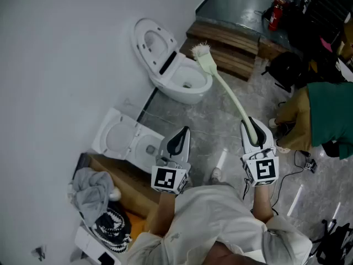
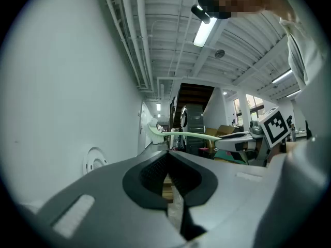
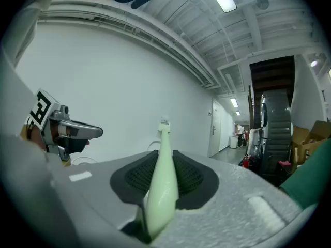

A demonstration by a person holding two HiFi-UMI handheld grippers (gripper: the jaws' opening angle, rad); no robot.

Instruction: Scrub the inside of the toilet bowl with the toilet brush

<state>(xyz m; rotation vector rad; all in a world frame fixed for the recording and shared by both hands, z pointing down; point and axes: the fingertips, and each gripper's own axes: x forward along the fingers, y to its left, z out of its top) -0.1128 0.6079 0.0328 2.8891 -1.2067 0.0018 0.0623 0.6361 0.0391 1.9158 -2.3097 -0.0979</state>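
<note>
Pale green plastic, the toilet brush [image 1: 227, 93] ran from the right tongs [image 1: 252, 128], which were clamped on its handle, away toward the far toilet. Its white bristle head [image 1: 200, 51] showed just past the far-right rim of the toilet bowl [image 1: 182, 94], not inside it. From above I could not tell how high it hung. The toilet's seat and lid [image 1: 151, 43] stood raised against the wall, so the bowl lay open. The left tongs [image 1: 182, 134] were pressed together with nothing between them, held near the person's body beside a second white toilet [image 1: 124, 139] at the near left. Wooden pallets [image 1: 231, 46] lay behind the far toilet.

The step in hand looked like the approach, with scrubbing not yet begun. The next move would probably call for drawing the head back toward the left and tipping it down past the rim. The bristles could then be worked around the inner wall, with the grip kept firm so the long handle did not twist.
</note>
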